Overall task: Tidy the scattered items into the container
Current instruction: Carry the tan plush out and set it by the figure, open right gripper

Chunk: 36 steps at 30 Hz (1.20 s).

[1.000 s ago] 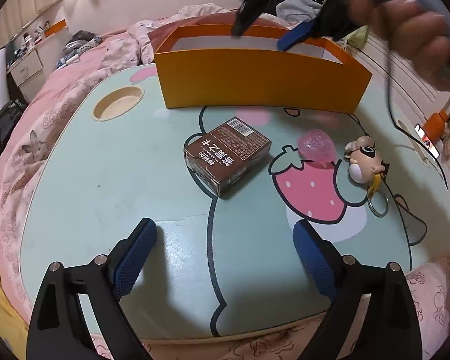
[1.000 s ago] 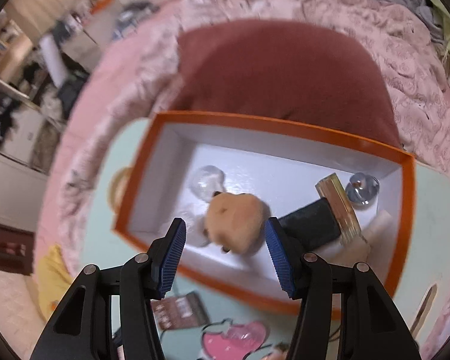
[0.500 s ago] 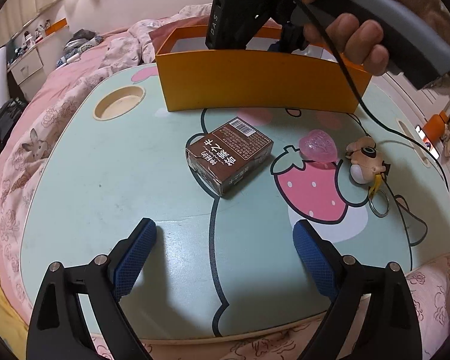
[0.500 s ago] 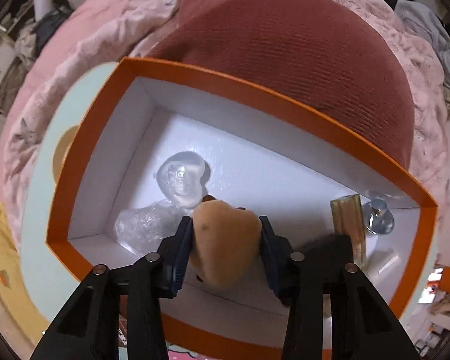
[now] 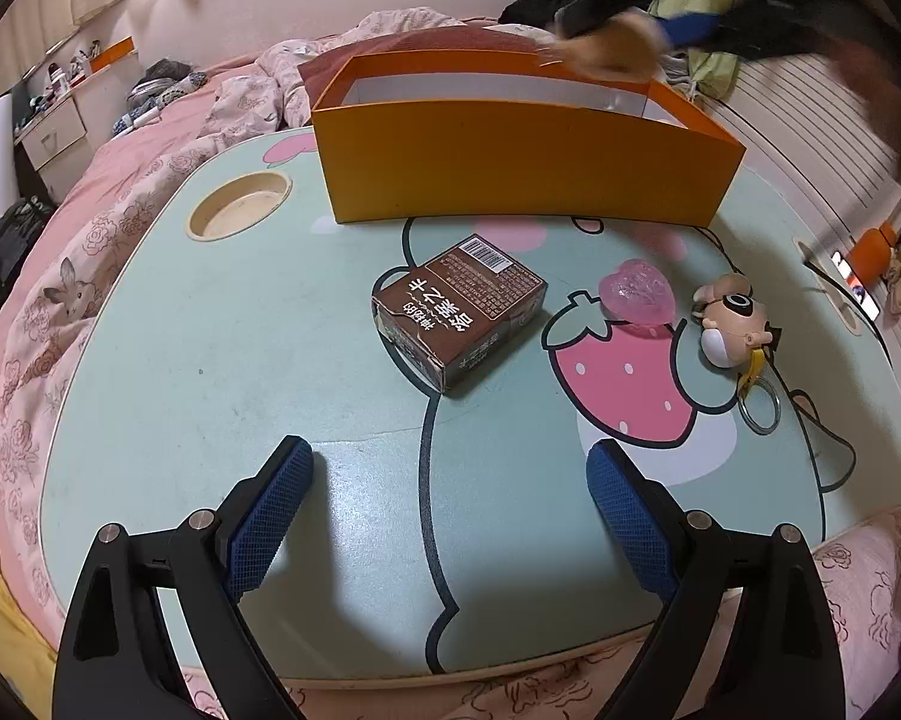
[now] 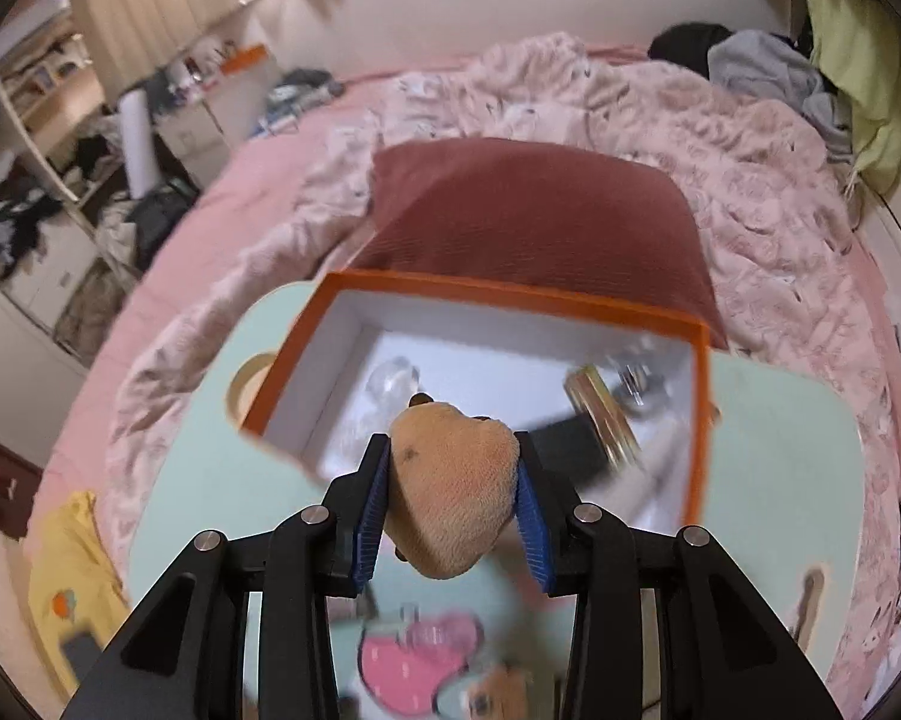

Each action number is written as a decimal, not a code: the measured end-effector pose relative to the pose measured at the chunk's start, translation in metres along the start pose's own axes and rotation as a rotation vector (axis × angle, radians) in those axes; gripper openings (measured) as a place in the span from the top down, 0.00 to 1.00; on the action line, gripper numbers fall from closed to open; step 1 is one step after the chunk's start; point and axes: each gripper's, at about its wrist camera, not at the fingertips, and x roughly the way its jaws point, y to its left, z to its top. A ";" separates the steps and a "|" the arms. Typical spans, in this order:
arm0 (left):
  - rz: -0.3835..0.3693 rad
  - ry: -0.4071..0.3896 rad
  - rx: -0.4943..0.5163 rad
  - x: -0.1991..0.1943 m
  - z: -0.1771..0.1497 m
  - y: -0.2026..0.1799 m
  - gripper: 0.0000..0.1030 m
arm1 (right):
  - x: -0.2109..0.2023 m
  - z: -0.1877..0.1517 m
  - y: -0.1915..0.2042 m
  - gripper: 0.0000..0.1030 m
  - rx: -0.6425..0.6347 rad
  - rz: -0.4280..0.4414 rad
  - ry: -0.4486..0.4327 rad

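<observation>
An orange box (image 5: pixel 522 162) stands at the back of the mint cartoon table (image 5: pixel 210 360). In front of it lie a brown carton (image 5: pixel 459 315), a pink heart (image 5: pixel 636 297) and a doll keychain (image 5: pixel 729 327). My left gripper (image 5: pixel 450 510) hangs open over the table's near edge, with nothing in it. My right gripper (image 6: pixel 453 450) is closing, and its pads press on a tan plush toy (image 6: pixel 450 486) held above the box's near wall (image 6: pixel 282 456). Inside the box lie a clear heart (image 6: pixel 393 381), a gold item (image 6: pixel 600 420) and a black item (image 6: pixel 564 444).
A round cup recess (image 5: pixel 240 213) sits in the table's left rear corner. A maroon cushion (image 6: pixel 534 222) lies right behind the box on rumpled pink bedding (image 6: pixel 750 138). A person's blurred hand (image 5: pixel 870 78) is at the upper right. Shelves and clutter stand far left.
My right gripper closed on the tan plush toy inside the box and rose with it, pulling back towards the near wall. The left gripper stayed still.
</observation>
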 end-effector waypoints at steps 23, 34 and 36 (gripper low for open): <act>0.005 0.011 -0.005 0.002 -0.001 0.000 0.00 | 0.007 -0.128 -0.025 0.58 0.145 0.217 0.069; 0.006 0.011 -0.005 0.002 -0.001 0.000 0.00 | -0.022 -0.131 -0.020 0.42 0.142 0.158 -0.160; 0.006 0.011 -0.005 0.002 -0.001 0.000 0.00 | -0.026 -0.138 -0.025 0.42 0.143 0.095 -0.175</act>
